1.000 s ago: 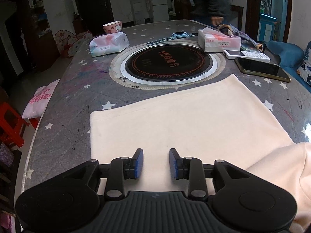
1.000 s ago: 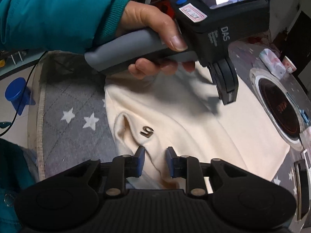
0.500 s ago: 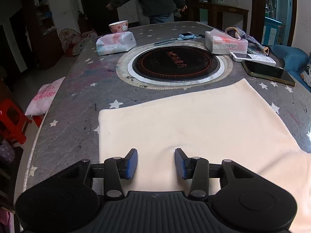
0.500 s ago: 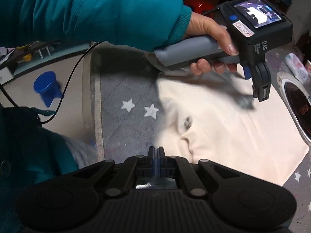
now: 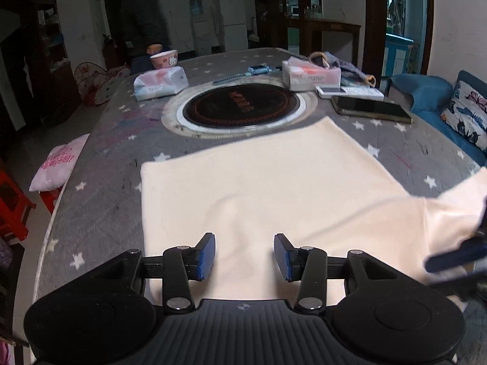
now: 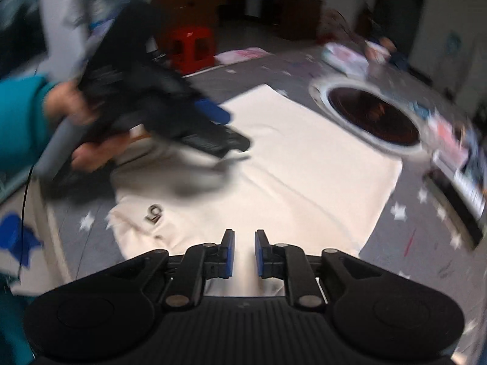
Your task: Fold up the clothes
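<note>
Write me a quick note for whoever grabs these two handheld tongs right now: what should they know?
Left tongs: open, empty, over the near edge of the cream garment.
Right tongs: open, holding nothing, above the garment's nearer side.
Garment: lies mostly flat on the star-print table, bunched near the "5" mark.
Done: part spread smooth.
Left: smooth the bunched end, then do the folds.
</note>
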